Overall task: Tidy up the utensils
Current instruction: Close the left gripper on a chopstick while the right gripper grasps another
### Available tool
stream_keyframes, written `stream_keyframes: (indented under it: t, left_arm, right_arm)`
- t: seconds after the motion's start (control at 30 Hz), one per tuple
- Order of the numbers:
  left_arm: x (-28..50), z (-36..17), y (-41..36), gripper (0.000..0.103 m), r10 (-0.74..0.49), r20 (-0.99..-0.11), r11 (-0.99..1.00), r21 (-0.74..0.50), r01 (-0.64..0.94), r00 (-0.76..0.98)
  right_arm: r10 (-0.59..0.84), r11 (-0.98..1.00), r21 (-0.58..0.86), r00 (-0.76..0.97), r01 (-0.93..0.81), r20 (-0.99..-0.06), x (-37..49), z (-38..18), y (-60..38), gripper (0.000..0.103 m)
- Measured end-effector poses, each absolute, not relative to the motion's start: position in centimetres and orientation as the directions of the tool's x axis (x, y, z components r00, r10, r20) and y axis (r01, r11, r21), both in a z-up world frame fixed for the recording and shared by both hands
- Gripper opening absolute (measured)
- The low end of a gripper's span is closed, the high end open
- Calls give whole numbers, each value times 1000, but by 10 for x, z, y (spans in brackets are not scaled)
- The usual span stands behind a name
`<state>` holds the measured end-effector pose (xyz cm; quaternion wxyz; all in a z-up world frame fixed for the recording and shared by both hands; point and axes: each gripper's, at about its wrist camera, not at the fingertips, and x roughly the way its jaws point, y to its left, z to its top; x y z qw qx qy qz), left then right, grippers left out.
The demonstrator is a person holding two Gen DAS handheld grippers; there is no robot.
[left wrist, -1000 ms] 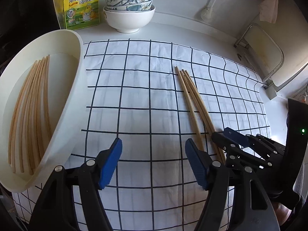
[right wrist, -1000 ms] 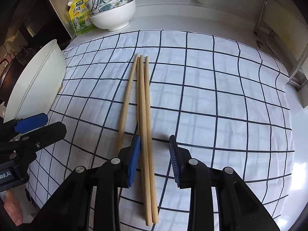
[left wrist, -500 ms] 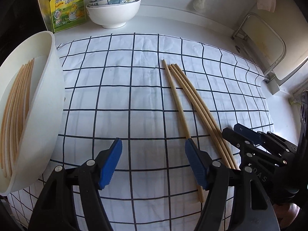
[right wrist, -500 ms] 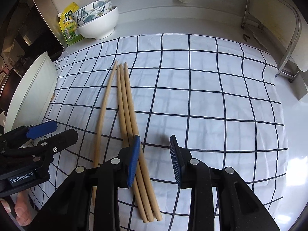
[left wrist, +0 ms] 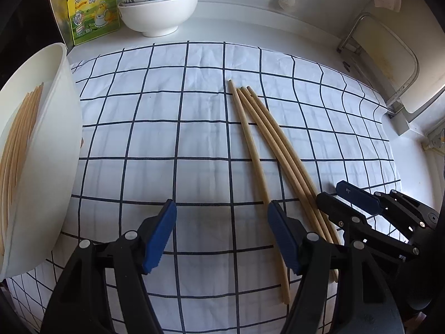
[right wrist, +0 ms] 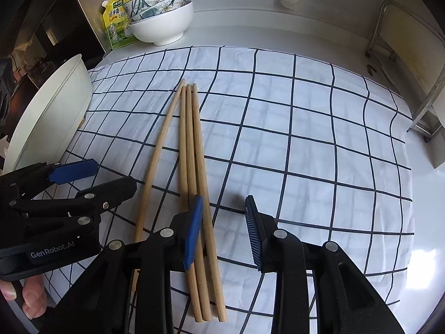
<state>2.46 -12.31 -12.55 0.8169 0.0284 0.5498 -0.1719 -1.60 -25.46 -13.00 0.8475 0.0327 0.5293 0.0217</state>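
We look down along two handheld grippers at a white cloth with a dark grid (left wrist: 194,144) spread over a pale counter. Four long wooden chopsticks (right wrist: 192,150) lie loose on the cloth, their far tips close together; three lie side by side touching, and the fourth (left wrist: 250,150) angles away from them toward our left. Our left gripper (left wrist: 221,236) hangs over bare cloth with its blue-padded jaws spread wide and nothing between them; its right pad sits just beside the lone chopstick, and we cannot tell whether it touches. Our right gripper (right wrist: 222,231) hovers over the near ends of the bundle, jaws parted and released, gripping nothing; the rightmost stick runs into the gap beside its left pad, while the other two pass under that pad. The two grippers sit near each other, each visible at the edge of the other's view, and fingertips (right wrist: 33,297) of the person's hand show under the left one. At the left edge of the cloth stands a white oval tub (left wrist: 52,150), tilted in the lens, with more chopsticks (left wrist: 19,144) lying inside it. At the back of the counter stand stacked bowls (left wrist: 160,8), white below and blue-patterned above, beside a yellow-green pouch (left wrist: 93,14).
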Motion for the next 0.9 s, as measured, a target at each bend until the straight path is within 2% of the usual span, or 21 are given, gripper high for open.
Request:
stream_keyframes:
  t: [0.23,0.37,0.5,0.6,0.73,0.8,0.83,0.87,0.9]
  left_arm:
    - [25,-127,-133,68,-241,-905,939,-127,318,349]
    - [28,-131,-139,75,-220,-904,945,-105,309,366]
    - [31,-134,-142,75,-186,-904,951,-67,302,384]
    - [33,-138,-144,71,-166,-909,954,-51,295,382]
    - [32,-136,-142,54,-145,-906,954,-22,299,397]
    - [33,-135,-141,38,-149,-905,953,-24,302,399]
    - [33,-134,-141,33,-153,-904,952,-26,306,399]
    - [33,-134,-141,21,-156,-904,950,-27,311,398]
    - [33,-133,-142,11,-164,-905,947,-33,319,393]
  right_arm:
    - [48,999,50,448,-8,-893,-13,-130,-257,30]
    - [41,998,54,450,17,-892,-14,-130,-269,30]
    - [44,998,58,451,17,-891,-16,-130,-273,30]
    - [40,999,45,452,-1,-891,-15,-130,-269,30]
    - [34,999,20,458,-34,-888,-9,-131,-260,30]
    - [19,998,-8,462,-56,-887,-6,-132,-253,30]
    - [12,997,-22,464,-69,-886,-4,-132,-250,28]
    - [12,996,-30,467,-82,-884,-3,-132,-247,24]
    - [16,995,-33,468,-95,-884,-3,-132,-244,14]
